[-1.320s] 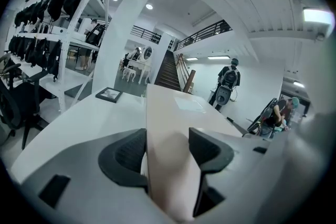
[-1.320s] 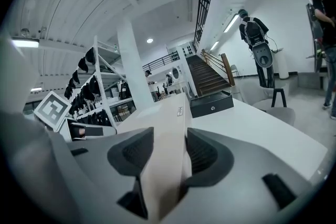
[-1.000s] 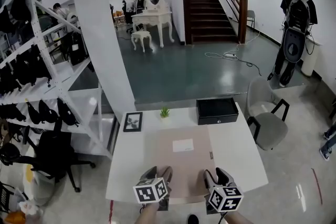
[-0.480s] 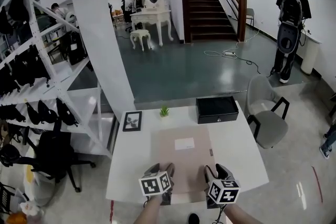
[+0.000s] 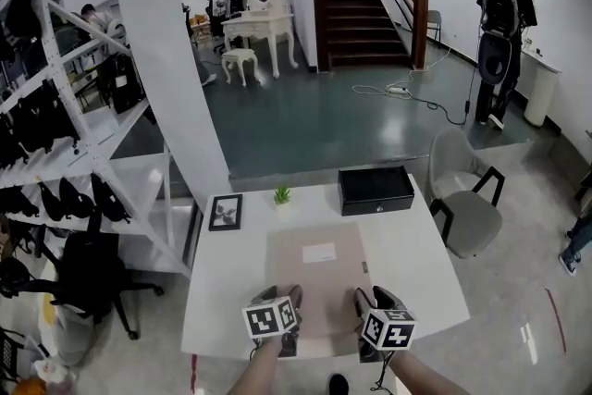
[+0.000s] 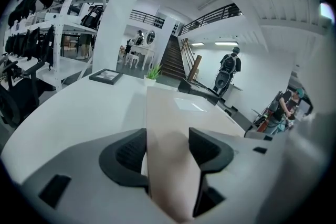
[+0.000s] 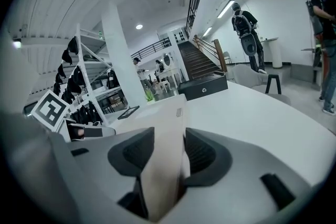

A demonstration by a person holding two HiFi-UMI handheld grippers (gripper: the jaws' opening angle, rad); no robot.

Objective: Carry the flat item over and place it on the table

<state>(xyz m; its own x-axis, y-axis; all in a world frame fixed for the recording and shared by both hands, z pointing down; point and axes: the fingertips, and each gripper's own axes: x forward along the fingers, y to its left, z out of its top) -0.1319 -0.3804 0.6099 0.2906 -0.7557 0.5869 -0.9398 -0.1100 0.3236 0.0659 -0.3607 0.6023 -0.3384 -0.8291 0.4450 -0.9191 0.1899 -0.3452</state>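
The flat item [image 5: 314,277] is a thin beige sheet with a white label. It lies on the white table [image 5: 227,291], and its near edge reaches the table's front edge. My left gripper [image 5: 289,295] is at the sheet's near left corner and my right gripper [image 5: 366,299] at its near right corner. In the left gripper view the sheet [image 6: 173,107] runs between the jaws of the left gripper [image 6: 168,145], whose pads stand apart. The right gripper view shows the same: the sheet [image 7: 169,113] passes through the gap of the right gripper [image 7: 169,148], not pinched.
A black box [image 5: 375,190], a small plant [image 5: 281,195] and a picture frame [image 5: 225,211] stand along the table's far edge. A grey chair [image 5: 462,199] is at the right. A white column [image 5: 180,60] and a shelf rack [image 5: 74,153] are at the left. A person [image 5: 499,14] stands far back right.
Both grippers stay at the sheet's near edge and the sheet has not shifted on the table. The person at the back right has walked a little farther off.
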